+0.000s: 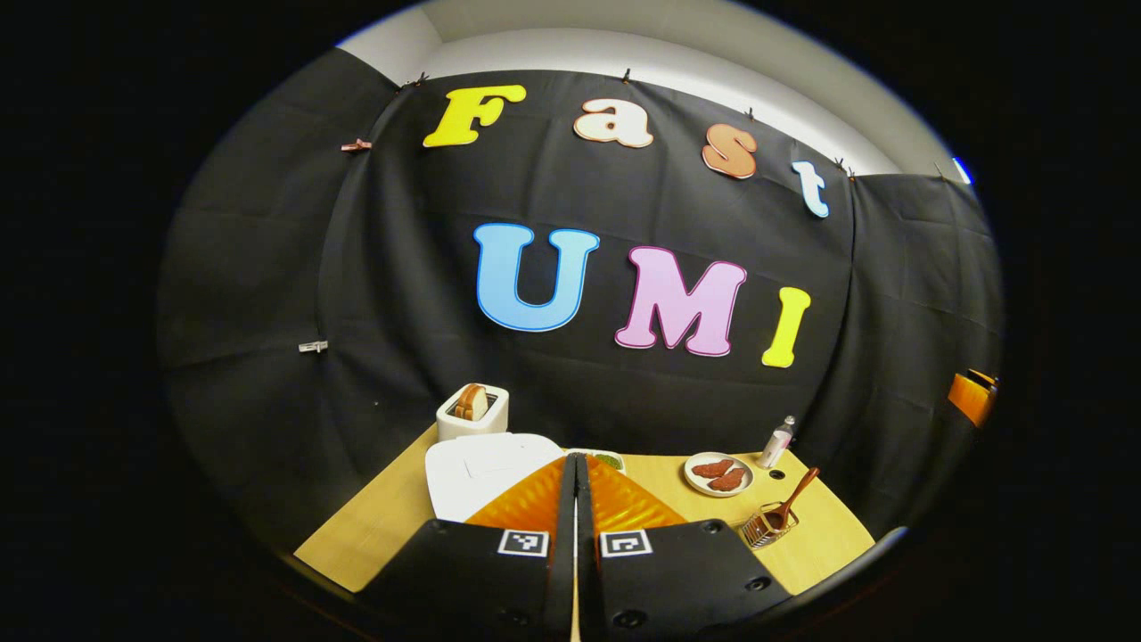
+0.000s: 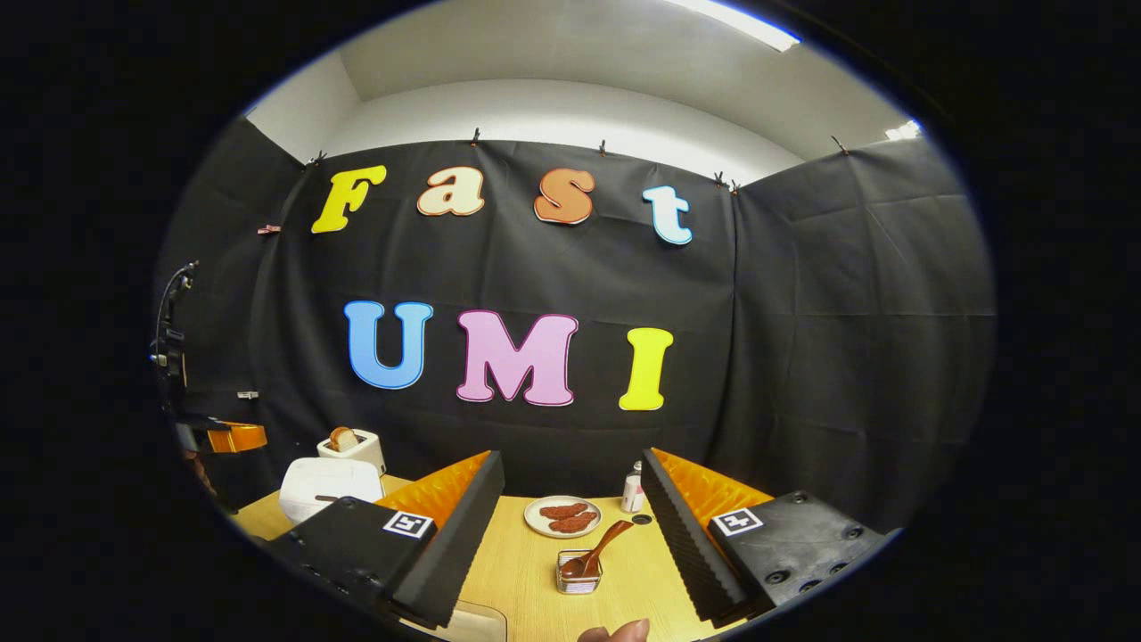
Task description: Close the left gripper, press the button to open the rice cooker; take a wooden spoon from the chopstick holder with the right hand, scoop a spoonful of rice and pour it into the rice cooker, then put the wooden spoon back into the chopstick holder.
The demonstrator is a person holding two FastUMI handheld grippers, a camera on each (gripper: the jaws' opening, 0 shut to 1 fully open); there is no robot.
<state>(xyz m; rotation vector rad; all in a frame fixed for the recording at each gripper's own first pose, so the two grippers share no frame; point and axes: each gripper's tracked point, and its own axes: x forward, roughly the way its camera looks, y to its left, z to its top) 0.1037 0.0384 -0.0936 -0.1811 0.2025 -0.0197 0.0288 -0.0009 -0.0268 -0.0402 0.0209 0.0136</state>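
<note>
The rice cooker (image 1: 481,473) sits shut near the bench's (image 1: 374,535) far left corner, lid down, with a toaster (image 1: 472,412) holding bread just behind it against the back edge. The left tool (image 1: 575,499) hovers just in front of the cooker with its fingers pressed together on nothing, so the first step looks ready: the button press has not yet been made. I cannot make out the button itself, since the closed fingers cover the cooker's front.

The wooden spoon (image 2: 599,550) stands in the chopstick holder (image 2: 578,572) toward the bench's right side, bowl down inside the basket. Its long axis tilts, the handle rising up and to the right, toward the back edge. Beyond it lie a plate of food (image 2: 562,516) and a small bottle (image 2: 632,490). The right tool (image 2: 570,535) is spread wide and empty, lined up on the holder from the near edge.

Risks, as I judge them: the closed tips could slide off the button or shove the light cooker backward into the toaster. Gripping the slanted handle off-centre could tip the small holder or let the spoon swivel.
</note>
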